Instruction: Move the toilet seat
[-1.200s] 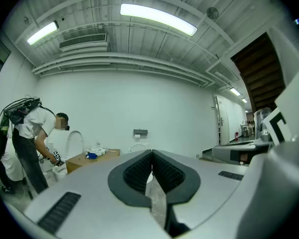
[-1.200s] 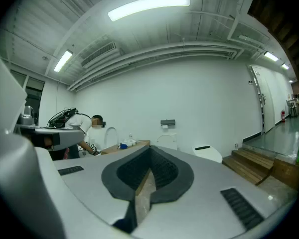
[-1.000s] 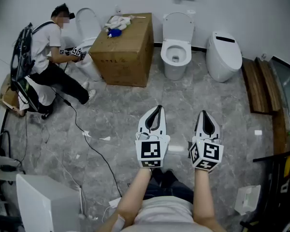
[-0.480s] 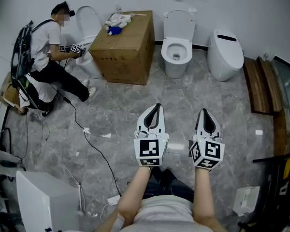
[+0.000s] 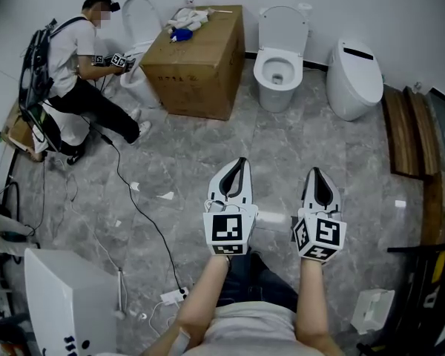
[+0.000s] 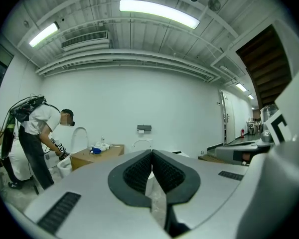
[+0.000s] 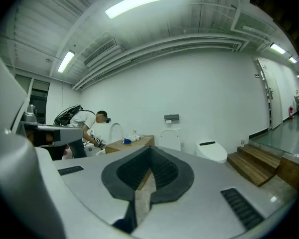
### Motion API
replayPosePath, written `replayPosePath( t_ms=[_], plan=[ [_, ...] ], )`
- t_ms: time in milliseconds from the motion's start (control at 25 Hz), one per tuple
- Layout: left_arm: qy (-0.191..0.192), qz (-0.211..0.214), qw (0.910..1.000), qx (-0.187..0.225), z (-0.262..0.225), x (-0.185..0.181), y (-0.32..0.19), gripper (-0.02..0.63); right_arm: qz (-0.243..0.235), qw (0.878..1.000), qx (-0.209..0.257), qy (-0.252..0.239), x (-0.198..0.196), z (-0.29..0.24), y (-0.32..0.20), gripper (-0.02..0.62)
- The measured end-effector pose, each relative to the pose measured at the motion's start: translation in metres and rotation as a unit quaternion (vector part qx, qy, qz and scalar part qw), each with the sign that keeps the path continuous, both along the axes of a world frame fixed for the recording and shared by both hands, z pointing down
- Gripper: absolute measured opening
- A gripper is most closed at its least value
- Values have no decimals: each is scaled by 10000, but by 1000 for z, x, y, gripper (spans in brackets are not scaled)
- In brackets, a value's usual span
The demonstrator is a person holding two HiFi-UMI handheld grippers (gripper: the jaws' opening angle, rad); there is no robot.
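Shifted up-frame since earlier: white toilet seat [image 5: 283, 27] stands raised at floor's far edge; left gripper [image 5: 242, 164] and right gripper [image 5: 315, 173] clenched, empty.

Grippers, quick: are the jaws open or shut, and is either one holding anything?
Left gripper: jaws shut, holding nothing.
Right gripper: jaws shut, holding nothing.

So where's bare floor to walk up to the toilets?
Bare floor runs ahead to the open toilet, between the box and the wooden steps. Crowded at left: cable, scraps, a crouching person.
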State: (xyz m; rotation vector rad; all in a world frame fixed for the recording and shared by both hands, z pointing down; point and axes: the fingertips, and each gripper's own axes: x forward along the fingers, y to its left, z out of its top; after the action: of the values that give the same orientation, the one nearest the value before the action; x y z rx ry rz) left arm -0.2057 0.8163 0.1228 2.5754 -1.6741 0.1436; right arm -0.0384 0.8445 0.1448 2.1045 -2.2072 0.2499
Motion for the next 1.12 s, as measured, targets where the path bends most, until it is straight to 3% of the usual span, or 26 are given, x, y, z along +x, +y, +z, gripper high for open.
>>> replayPosePath(
  t_ms=[320,1120],
  plan=[
    [2,-21,9998,-187,18,-1,-40,15,12,9998,-163,-109,3,17,-40,12],
    [154,312,9991,-230,23,-11,-245,15,186,9996,-204,65,-24,16,-236,12]
  ],
)
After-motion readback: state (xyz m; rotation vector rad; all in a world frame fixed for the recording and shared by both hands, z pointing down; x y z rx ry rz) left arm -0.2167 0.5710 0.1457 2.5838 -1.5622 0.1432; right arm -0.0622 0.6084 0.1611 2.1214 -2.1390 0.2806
